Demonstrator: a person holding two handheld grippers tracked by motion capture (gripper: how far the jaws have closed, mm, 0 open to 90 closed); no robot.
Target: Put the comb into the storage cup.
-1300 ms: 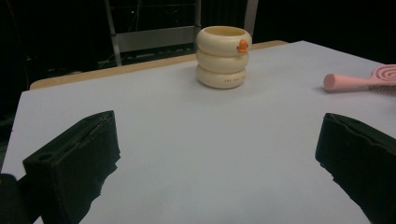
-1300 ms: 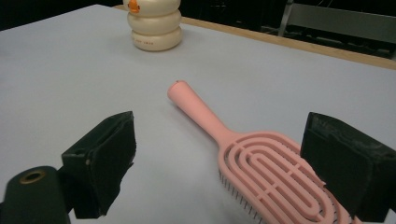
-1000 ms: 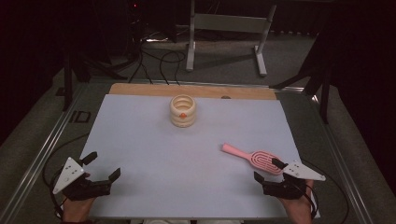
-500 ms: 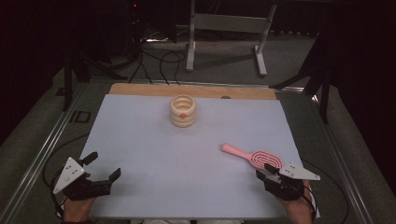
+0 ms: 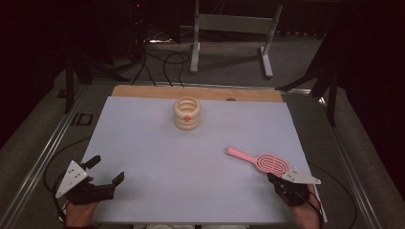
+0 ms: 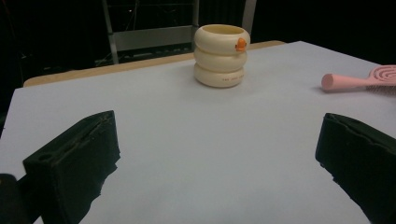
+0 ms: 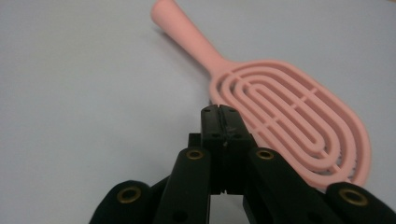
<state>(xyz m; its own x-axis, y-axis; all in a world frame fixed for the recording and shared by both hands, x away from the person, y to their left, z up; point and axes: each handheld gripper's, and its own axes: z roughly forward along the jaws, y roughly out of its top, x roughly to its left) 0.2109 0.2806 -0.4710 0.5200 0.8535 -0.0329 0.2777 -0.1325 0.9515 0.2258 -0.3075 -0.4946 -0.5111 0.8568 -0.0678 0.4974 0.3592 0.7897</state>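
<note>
1. A white table top fills the foreground, with a dark room behind it and a metal frame and cables on the floor.
2. The pink vented hairbrush lies flat near the right edge; it looks light, stiff and smooth, and the slim handle seems the best hold.
3. The right gripper, jaws just closed together on nothing, sits at the brush head's near edge.
4. The left gripper rests open, well apart.
5. The cream ringed cup stands far back, with open room between.
</note>
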